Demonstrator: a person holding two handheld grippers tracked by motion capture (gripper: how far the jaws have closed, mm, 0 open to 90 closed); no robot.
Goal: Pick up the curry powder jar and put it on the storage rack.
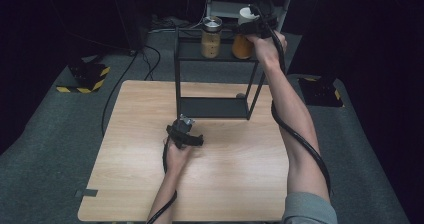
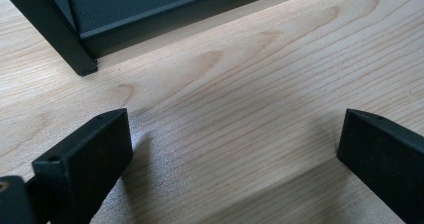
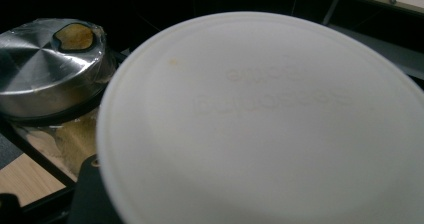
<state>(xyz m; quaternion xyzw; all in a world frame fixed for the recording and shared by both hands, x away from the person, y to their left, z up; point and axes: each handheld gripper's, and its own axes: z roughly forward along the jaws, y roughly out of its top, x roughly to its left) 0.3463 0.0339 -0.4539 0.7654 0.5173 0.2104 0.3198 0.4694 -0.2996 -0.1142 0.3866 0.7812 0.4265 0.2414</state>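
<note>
While our left hand rests low on the table [image 1: 150,184], our right arm reaches far out to about one o'clock, up to the top shelf of the black rack [image 1: 215,106]. At that shelf our right gripper [image 1: 257,28] is clamped on the orange jar [image 1: 242,46] — its jaws sit at the white lid [image 3: 260,119], and in the right gripper view that lid lies broad and close, with one black jaw showing at its seven o'clock edge. We cannot tell from the pictures whether the jar's base touches the shelf or hangs just above it.

Just beside the jar, at its nine o'clock in the high view, stands a second jar [image 1: 211,39] with a steel lid [image 3: 47,66] and pale brown contents. The two jars stand near each other, and we cannot tell whether they touch.

Our left gripper [image 2: 235,149] lies near the table's middle, at about six o'clock from the rack's lower shelf. Its jaws stand wide apart with bare wood between them — nothing held. In the left gripper view the rack's near foot [image 2: 82,64] stands on the wood at about eleven o'clock, ahead of the jaws and apart from them.

A black cable [image 1: 300,139] trails along our right forearm.
</note>
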